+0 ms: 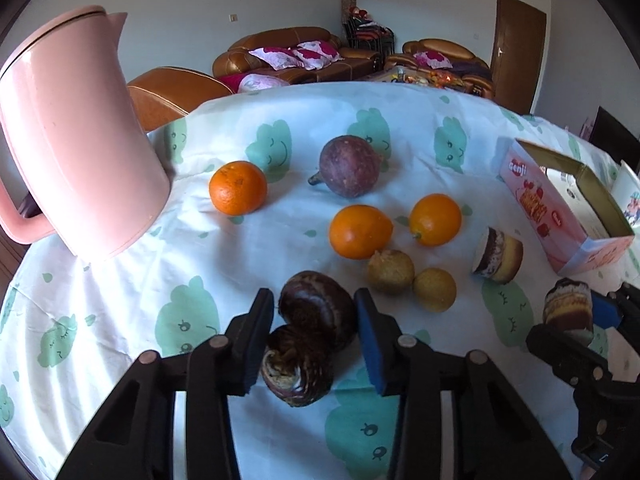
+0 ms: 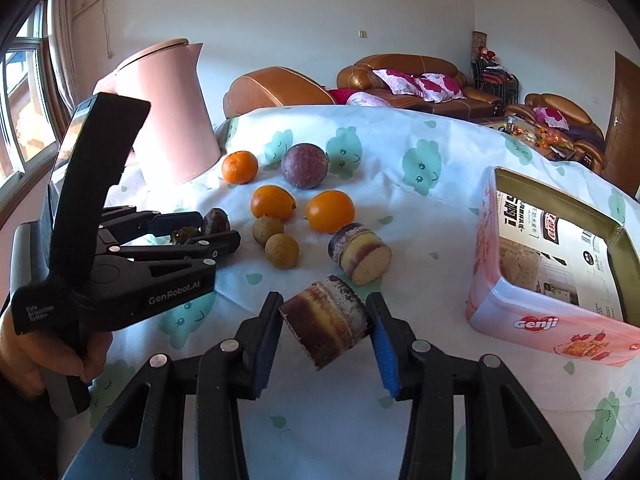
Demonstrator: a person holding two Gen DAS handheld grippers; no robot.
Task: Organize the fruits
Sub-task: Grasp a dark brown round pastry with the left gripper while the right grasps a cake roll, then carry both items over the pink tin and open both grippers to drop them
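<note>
Right tool (image 2: 325, 334) grips cake piece (image 2: 326, 326) tilted, layers upright.

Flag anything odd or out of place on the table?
Yes. Two layered cake pieces sit among the fruit: one lies on its side beside the oranges, the other is tilted between the right claw's pads. The pink tin stands open, holding only printed paper. Nothing looks spilled.

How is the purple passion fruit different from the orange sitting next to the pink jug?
The passion fruit is dull purple and speckled; the orange is bright orange with a dimpled skin. The passion fruit looks bigger and has a short stem sticking out sideways; the orange shows only a small dark navel. Both are round, whole, and rest untouched on the tablecloth.
</note>
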